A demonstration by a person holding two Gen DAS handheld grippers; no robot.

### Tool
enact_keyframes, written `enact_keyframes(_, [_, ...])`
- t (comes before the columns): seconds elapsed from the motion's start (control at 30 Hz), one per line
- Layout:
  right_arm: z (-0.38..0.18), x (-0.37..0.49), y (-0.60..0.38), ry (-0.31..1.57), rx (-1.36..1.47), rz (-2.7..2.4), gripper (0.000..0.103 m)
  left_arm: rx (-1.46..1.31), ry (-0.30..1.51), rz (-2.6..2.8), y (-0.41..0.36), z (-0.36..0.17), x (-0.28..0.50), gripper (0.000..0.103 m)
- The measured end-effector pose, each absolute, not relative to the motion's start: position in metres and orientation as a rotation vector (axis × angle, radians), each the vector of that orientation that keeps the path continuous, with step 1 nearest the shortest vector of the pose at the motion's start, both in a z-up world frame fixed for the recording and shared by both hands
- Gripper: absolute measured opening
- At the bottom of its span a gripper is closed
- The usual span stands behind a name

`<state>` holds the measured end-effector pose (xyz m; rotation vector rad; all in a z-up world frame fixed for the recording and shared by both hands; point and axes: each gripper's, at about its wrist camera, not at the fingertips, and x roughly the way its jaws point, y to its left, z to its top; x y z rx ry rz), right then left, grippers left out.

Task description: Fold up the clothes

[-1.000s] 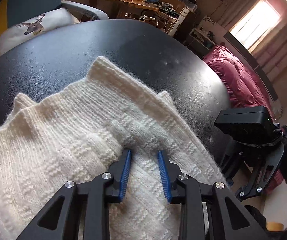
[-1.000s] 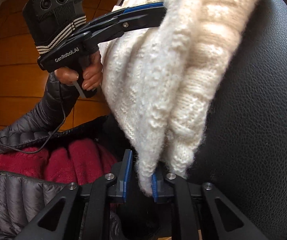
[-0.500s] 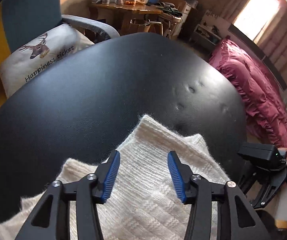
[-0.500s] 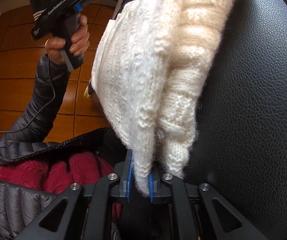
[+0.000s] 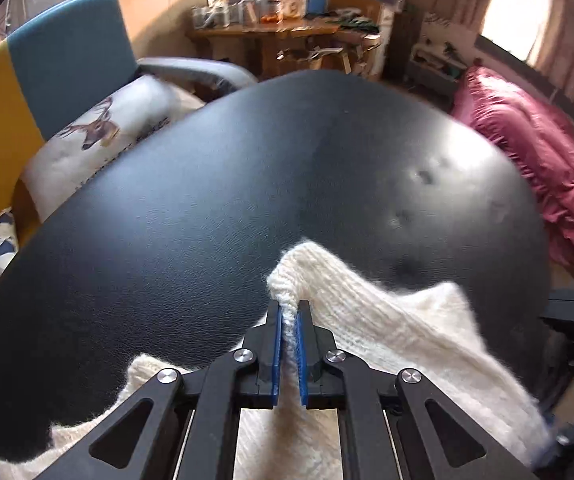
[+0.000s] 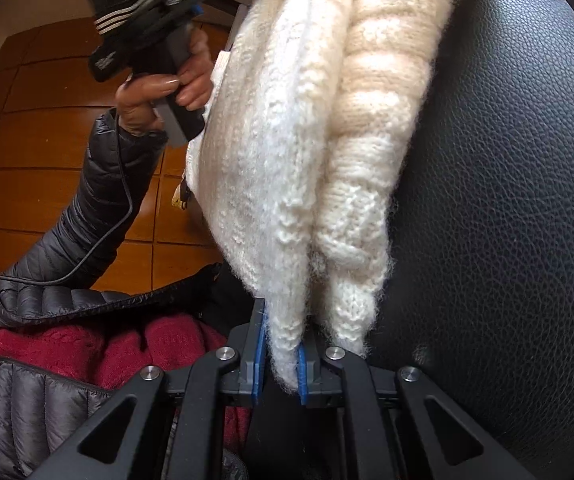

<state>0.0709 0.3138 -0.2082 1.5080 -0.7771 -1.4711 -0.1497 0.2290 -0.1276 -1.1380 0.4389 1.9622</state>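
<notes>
A cream knitted sweater [image 5: 387, 332] lies bunched at the near edge of a round black leather-textured table [image 5: 207, 208], its folded layers stacked and draped toward me. My left gripper [image 5: 289, 344] is clenched on a raised ridge of the knit, the blue pads [image 5: 275, 352] pressed tight to either side of the wool, which pokes up just beyond the fingertips. My right gripper [image 6: 281, 364] pinches a lower corner of the same sweater [image 6: 307, 140] between its blue pads, with a second fold of the knit hanging just beside the jaws and touching the table [image 6: 507, 220]. In the right wrist view, my left hand [image 6: 159, 96] grips the handle of the other tool above the sweater, a dark puffer sleeve [image 6: 87, 216] running down from it with a thin cable along it, over a tiled orange floor [image 6: 27, 140]. Beyond the table, the left wrist view takes in a blue and yellow armchair [image 5: 59, 60] holding a deer-print cushion [image 5: 99, 128], a cluttered wooden desk [image 5: 287, 28], and a crimson quilt [image 5: 535, 152] under a bright window.
</notes>
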Motion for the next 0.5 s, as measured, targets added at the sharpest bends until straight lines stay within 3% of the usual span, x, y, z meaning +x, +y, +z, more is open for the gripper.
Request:
enact_keyframes(0.13, [-0.204, 0.075, 0.312, -0.787, 1.512, -1.482, 0.009, -1.177, 0.416, 1.989, 0.229, -0.137, -0.156, 0.01])
enact_keyframes(0.23, [-0.203, 0.075, 0.31, -0.791, 1.519, -1.488, 0.006, -1.206, 0.399, 2.01, 0.229, -0.144, -0.161, 0.018])
enact_keyframes(0.3, [-0.208, 0.069, 0.315, -0.801, 1.521, -1.489, 0.006, -1.223, 0.285, 2.024, 0.216, -0.136, -0.17, 0.029])
enact_keyframes(0.5, [-0.211, 0.069, 0.326, -0.862, 1.512, -1.515, 0.005, -1.184, 0.02, 2.212, 0.127, -0.095, -0.174, 0.03])
